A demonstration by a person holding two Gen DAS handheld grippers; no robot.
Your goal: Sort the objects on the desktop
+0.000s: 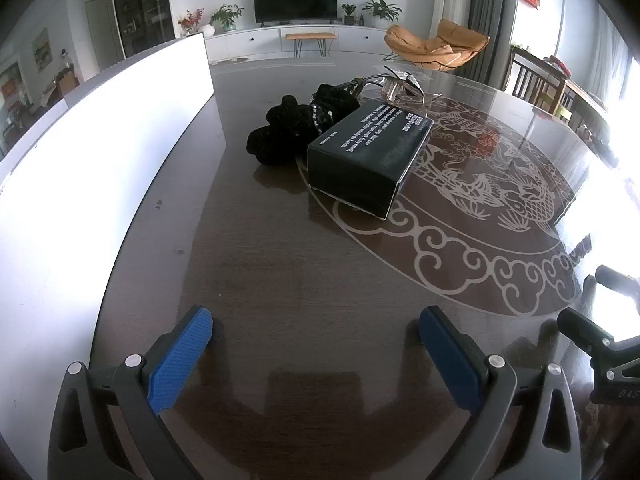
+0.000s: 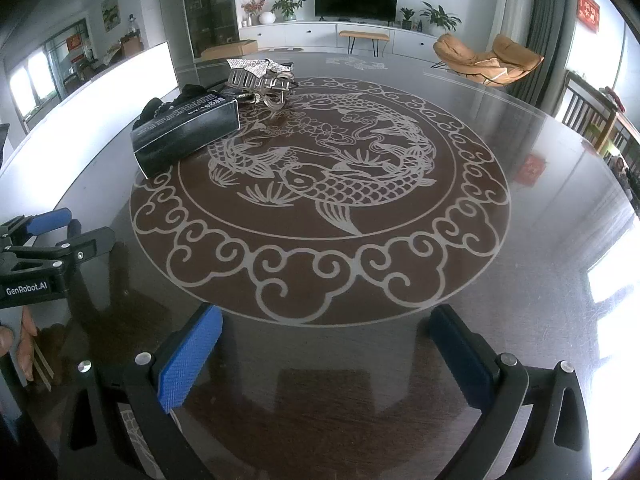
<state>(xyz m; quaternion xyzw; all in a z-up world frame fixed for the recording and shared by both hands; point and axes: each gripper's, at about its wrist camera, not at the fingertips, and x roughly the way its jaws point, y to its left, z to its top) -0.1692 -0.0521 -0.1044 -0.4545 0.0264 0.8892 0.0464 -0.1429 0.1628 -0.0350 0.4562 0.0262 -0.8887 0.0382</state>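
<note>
A dark rectangular box [image 1: 366, 158] with white print lies on the round table, also seen in the right wrist view as the box [image 2: 188, 130]. Behind it sits a black fuzzy scrunchie [image 1: 294, 128] with a beaded band, and further back a silver hair claw clip [image 1: 394, 80], the clip [image 2: 260, 76] showing clearly from the right. My left gripper [image 1: 316, 340] hovers open above bare table, well short of the box. My right gripper [image 2: 326, 344] is open too, over the near edge of the fish pattern. The left gripper [image 2: 60, 228] appears at the right view's left edge.
A long white container wall [image 1: 120, 128] runs along the table's left side. The dark glossy table [image 2: 540, 200] carries a pale koi and cloud pattern [image 2: 320, 184]. A person's fingers [image 2: 26, 344] show at lower left. Wooden chairs [image 1: 544, 84] stand at the far right.
</note>
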